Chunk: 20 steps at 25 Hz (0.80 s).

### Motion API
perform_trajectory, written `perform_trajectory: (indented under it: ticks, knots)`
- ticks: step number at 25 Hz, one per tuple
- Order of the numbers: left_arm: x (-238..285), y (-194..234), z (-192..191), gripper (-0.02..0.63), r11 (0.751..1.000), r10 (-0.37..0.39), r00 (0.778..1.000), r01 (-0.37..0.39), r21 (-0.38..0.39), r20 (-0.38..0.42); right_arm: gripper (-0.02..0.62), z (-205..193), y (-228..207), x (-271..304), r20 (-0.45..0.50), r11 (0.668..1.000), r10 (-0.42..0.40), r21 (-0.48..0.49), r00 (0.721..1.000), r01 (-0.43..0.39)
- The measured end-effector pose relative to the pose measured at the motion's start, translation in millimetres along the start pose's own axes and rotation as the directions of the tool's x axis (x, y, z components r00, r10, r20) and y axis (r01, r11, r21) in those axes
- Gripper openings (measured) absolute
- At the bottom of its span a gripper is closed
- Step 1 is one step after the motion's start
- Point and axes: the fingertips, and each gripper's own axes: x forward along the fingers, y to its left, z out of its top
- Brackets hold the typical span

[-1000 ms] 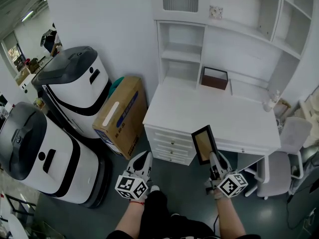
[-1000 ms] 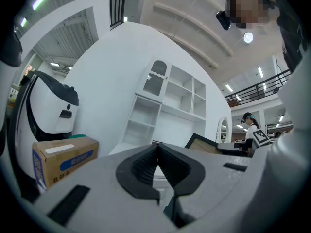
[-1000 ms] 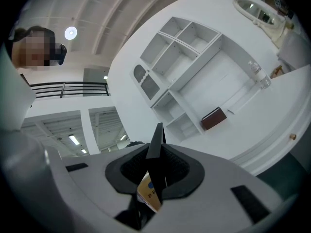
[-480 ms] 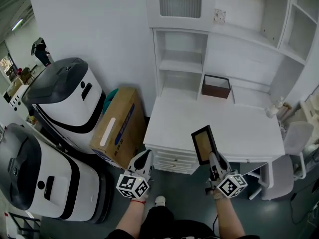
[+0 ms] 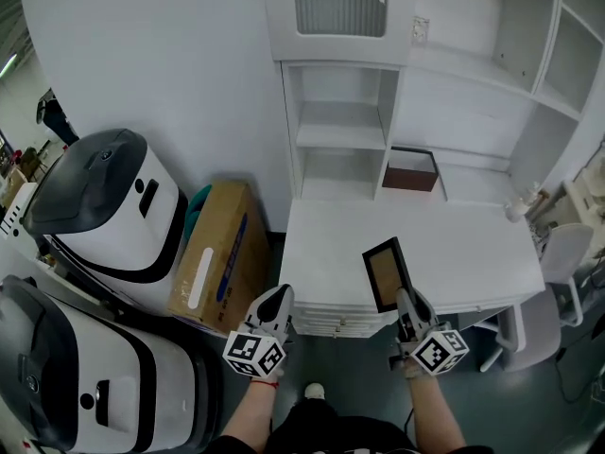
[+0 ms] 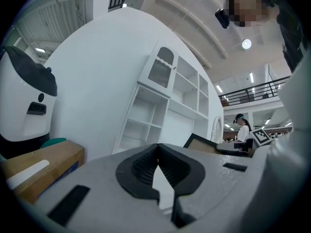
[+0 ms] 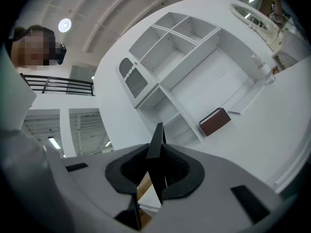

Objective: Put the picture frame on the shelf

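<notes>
In the head view the picture frame [image 5: 386, 274], black-edged with a tan panel, stands upright above the white desk's front edge. My right gripper [image 5: 406, 303] is shut on its lower edge. In the right gripper view the frame [image 7: 157, 141] shows edge-on between the jaws, its dark edge rising above them. My left gripper [image 5: 276, 299] hangs left of the frame, off the desk's front left corner, shut and empty. From the left gripper view the frame [image 6: 203, 143] shows to the right. The white shelf unit [image 5: 340, 126] rises at the back of the desk.
A brown open box [image 5: 410, 170] sits at the back of the desk [image 5: 454, 244], with a small bottle [image 5: 517, 206] at its right end. A cardboard box [image 5: 214, 253] leans left of the desk beside two white-and-black machines [image 5: 99, 206]. A white chair [image 5: 553, 282] stands at the right.
The desk and shelf unit have slid lower and nearer in the head view, and the machines have moved toward the lower left. Both grippers keep their places, and the frame stays gripped.
</notes>
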Motion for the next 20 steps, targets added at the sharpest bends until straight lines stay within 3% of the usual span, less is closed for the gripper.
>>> perform_trajectory:
  ticks: [10,20]
  knots:
    - [35,41,1,0.006,0.997,-0.072,0.997,0.072,-0.016,-0.023,0.066,-7,-1,49,0.033,0.999,-0.052,-0.006,0.998,0.053]
    - [57,49,-3,0.006,0.994,-0.106,0.994,0.105,-0.023,-0.036,0.066,-7,-5,78,0.025,0.999,-0.051,0.004,0.998,0.051]
